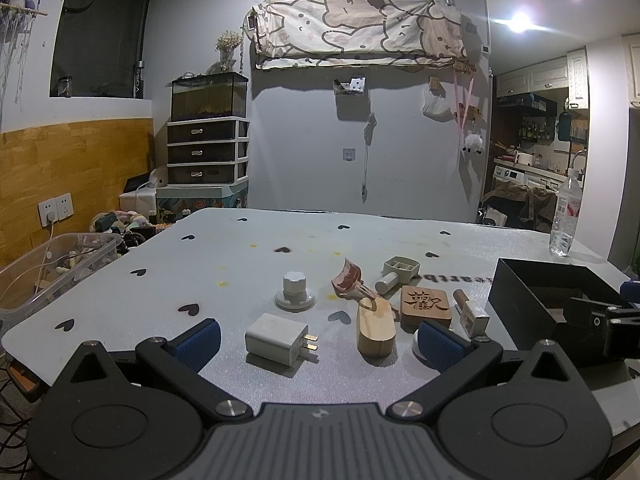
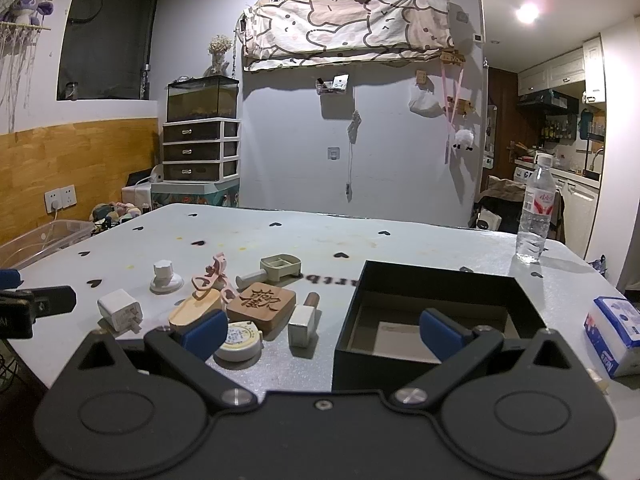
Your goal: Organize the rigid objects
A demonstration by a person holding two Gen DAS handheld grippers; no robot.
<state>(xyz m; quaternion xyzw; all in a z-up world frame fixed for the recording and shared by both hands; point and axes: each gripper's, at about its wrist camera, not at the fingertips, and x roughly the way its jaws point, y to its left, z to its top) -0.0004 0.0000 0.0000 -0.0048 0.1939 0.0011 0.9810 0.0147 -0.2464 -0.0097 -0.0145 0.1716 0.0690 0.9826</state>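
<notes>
Small rigid objects lie grouped on the grey table (image 1: 224,256): a white charger plug (image 1: 278,339) (image 2: 120,309), a white knob (image 1: 295,291) (image 2: 166,277), a pink eyelash curler (image 1: 351,280) (image 2: 211,278), an oval wooden block (image 1: 375,330) (image 2: 195,312), a carved wooden square (image 1: 425,306) (image 2: 261,303), a beige stamp (image 1: 400,272) (image 2: 276,269), a small white bottle (image 1: 472,313) (image 2: 303,322) and a round tape measure (image 2: 240,340). An open black box (image 2: 436,312) (image 1: 548,300) stands at the right. My left gripper (image 1: 318,344) is open around the plug and oval block. My right gripper (image 2: 322,334) is open, empty, between the objects and the box.
A water bottle (image 2: 535,216) stands at the table's far right. A blue-white tissue pack (image 2: 614,334) lies right of the box. A clear plastic bin (image 1: 44,272) sits off the table's left edge, a drawer unit (image 1: 206,152) behind it.
</notes>
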